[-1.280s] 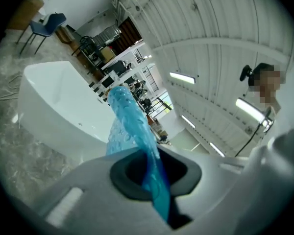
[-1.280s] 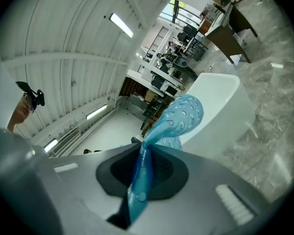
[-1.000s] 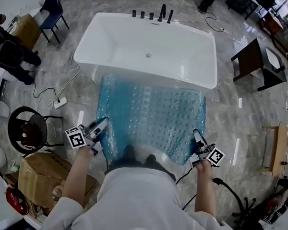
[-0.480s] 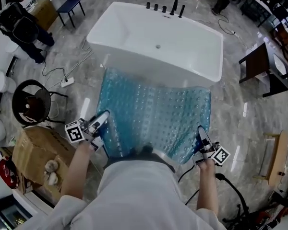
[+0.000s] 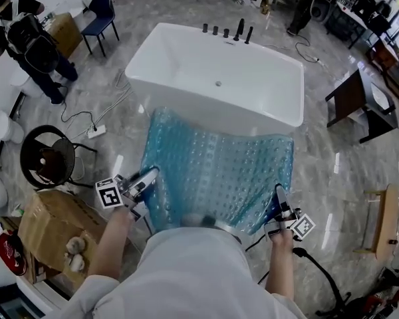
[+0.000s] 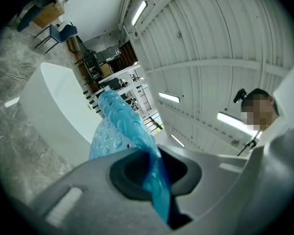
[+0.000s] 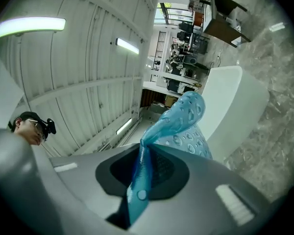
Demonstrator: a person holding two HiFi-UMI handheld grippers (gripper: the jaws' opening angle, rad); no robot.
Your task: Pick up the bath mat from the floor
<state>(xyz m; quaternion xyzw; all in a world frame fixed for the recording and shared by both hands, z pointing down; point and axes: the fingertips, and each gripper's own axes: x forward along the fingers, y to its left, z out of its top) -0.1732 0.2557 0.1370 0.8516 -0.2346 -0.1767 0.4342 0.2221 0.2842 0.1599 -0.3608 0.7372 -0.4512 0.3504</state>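
Note:
The bath mat [image 5: 216, 168] is translucent blue with a bubbled surface. It hangs stretched between my two grippers, in front of the white bathtub [image 5: 216, 72]. My left gripper [image 5: 146, 177] is shut on the mat's near left corner, my right gripper [image 5: 279, 201] on its near right corner. In the left gripper view the bath mat [image 6: 125, 126] rises as a folded blue strip out of the closed jaws of the left gripper [image 6: 154, 180]. In the right gripper view the bath mat [image 7: 181, 121] does the same from the right gripper [image 7: 139, 175]. The mat's far edge lies near the tub's base.
Marble floor all round. A cardboard box [image 5: 50, 228] and a round black stool [image 5: 50, 158] stand at the left, with a cable and power strip [image 5: 96, 130]. A dark chair [image 5: 356, 102] is at the right. A person [image 5: 33, 45] sits far left.
Both grippers have risen with the mat's near corners, and more of the mat has come off the floor. The grip on each corner is unchanged.

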